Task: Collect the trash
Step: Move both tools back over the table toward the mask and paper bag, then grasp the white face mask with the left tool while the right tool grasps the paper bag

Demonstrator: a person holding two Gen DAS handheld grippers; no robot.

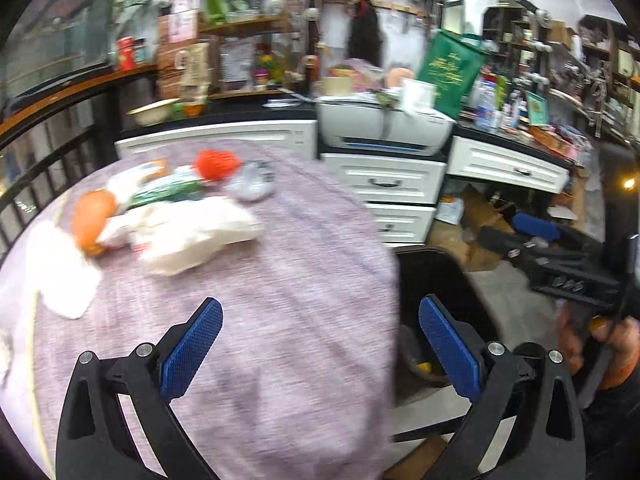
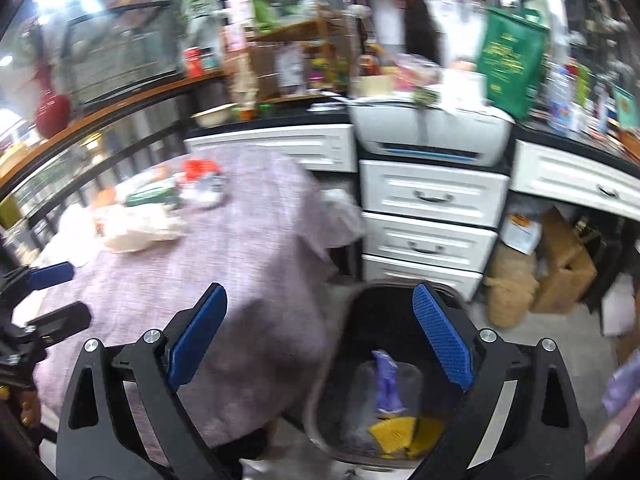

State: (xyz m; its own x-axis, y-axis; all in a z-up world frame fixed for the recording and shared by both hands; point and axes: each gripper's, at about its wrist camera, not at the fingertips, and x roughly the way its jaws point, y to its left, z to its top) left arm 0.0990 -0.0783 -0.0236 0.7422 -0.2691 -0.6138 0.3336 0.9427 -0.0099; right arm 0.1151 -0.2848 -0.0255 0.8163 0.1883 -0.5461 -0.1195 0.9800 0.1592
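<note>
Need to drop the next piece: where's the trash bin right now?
The black trash bin stands on the floor just right of the purple-clothed table, in front of the white drawers; the right wrist view looks straight down into it.

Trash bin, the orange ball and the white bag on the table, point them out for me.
Trash bin (image 2: 362, 312), right wrist view, dark inner wall.
Orange ball (image 1: 216, 164), left wrist view, its middle.
White bag (image 1: 192, 232), left wrist view, its middle.
</note>
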